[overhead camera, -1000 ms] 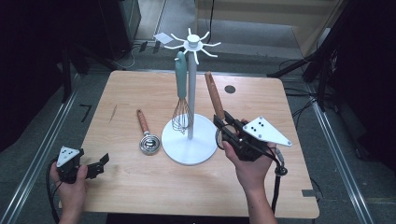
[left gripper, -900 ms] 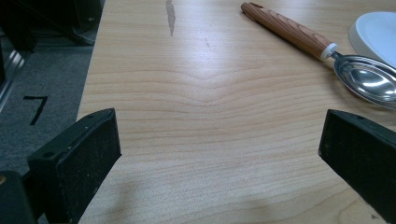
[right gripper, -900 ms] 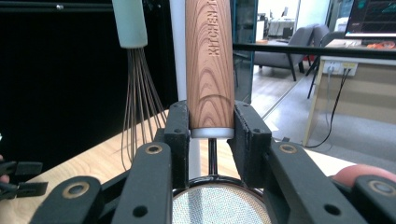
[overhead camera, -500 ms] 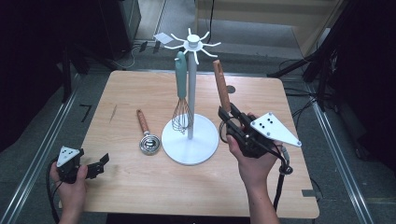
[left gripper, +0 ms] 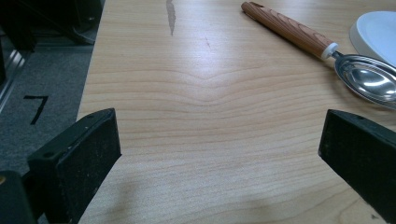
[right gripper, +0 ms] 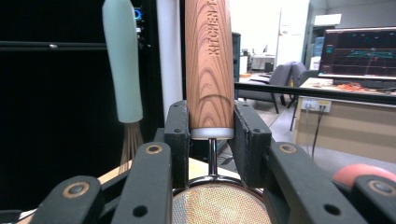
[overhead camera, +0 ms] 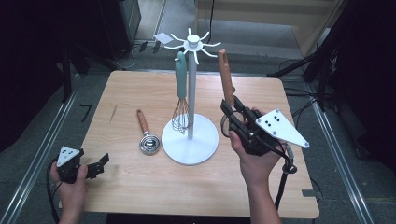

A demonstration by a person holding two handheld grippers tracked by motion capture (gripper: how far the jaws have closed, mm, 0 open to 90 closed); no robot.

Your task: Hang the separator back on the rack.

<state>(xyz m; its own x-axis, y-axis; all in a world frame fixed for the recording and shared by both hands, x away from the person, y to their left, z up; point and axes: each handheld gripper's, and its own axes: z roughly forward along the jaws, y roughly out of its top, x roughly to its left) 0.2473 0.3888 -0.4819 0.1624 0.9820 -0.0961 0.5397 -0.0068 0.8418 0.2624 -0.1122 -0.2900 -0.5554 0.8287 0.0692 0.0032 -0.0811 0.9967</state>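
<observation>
The right gripper (right gripper: 212,140) pinches the wood-grain-handled strainer (right gripper: 208,65) at its handle's base, handle upright, fine steel mesh below, just beside the white hook-topped stand (overhead camera: 191,84) bearing a mint-handled wire whisk (overhead camera: 181,93). The left gripper (left gripper: 219,154) rests spread over the pale laminate table (left gripper: 210,116); a steel spoon-shaped scoop with a wooden handle (left gripper: 327,56) lies ahead.

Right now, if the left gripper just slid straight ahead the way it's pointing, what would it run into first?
The left gripper is open and points across bare table. Straight ahead looks free at first; farther on lies the wooden-handled scoop, probably the first thing met, a little right of centre, with the white stand base just beyond. Depth is hard to judge.
</observation>
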